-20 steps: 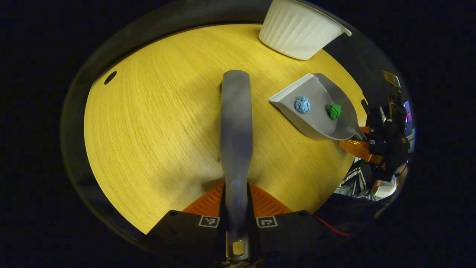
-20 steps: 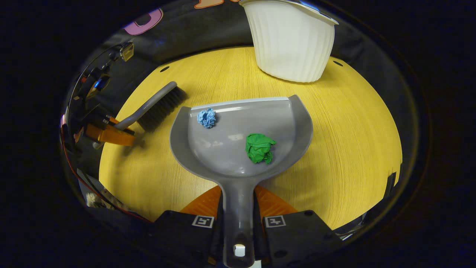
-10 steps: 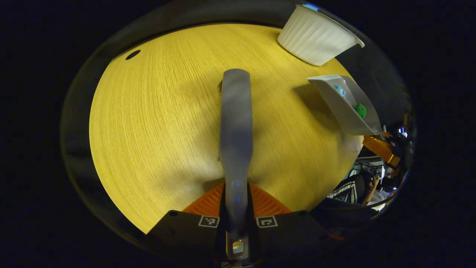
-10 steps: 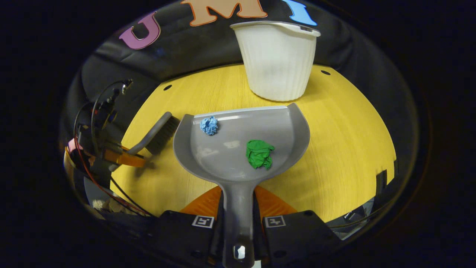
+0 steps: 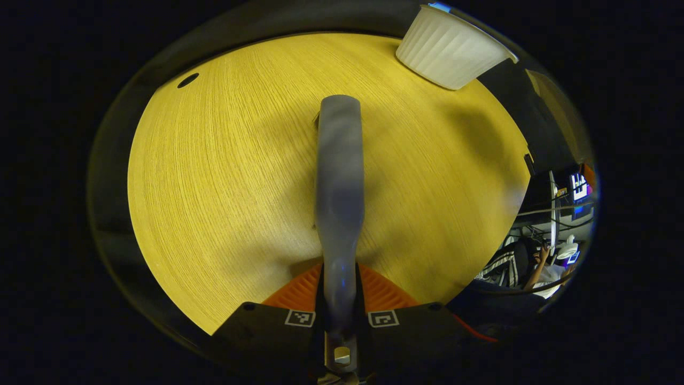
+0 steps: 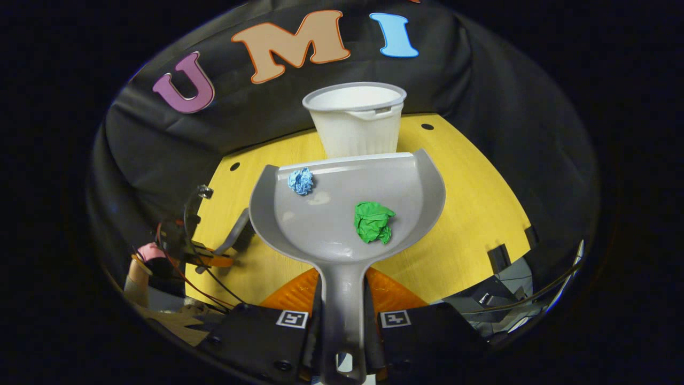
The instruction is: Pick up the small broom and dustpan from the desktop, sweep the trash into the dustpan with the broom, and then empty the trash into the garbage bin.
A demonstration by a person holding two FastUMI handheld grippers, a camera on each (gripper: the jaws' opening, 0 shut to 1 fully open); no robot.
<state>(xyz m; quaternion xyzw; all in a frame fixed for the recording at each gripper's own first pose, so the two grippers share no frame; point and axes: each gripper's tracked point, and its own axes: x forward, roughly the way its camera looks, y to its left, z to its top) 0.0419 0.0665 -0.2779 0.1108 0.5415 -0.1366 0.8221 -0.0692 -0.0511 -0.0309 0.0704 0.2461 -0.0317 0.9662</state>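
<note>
Two claws, both occupied.

Item 1, your right claw: clenched on the handle of the grey dustpan, held up off the yellow table. The pan's front lip sits in line with the white garbage bin and just short of its wall, below the rim as the right gripper view shows it.

Item 2, trash: blue paper wad near the pan's front lip, on the side away from the bin's centre; green paper wad further back, nearer the handle. Both loose on the pan floor.

Item 3, your left claw: clamped around the handle of the small broom, which reaches out over the table well short of the bin. The right gripper view shows this broom's head low beside the pan, far from the bin.

Item 4, status, as judged: sweeping looks done; emptying into the bin remains.

Item 5, hazards: the blue wad rides close to the open lip, so any forward tilt before the lip clears the bin's rim would likely drop it on the table. Coming in too low could knock the pan into the bin's wall and push or tip the bin. A sideways roll of your wrist could spill over the pan's low side.
</note>
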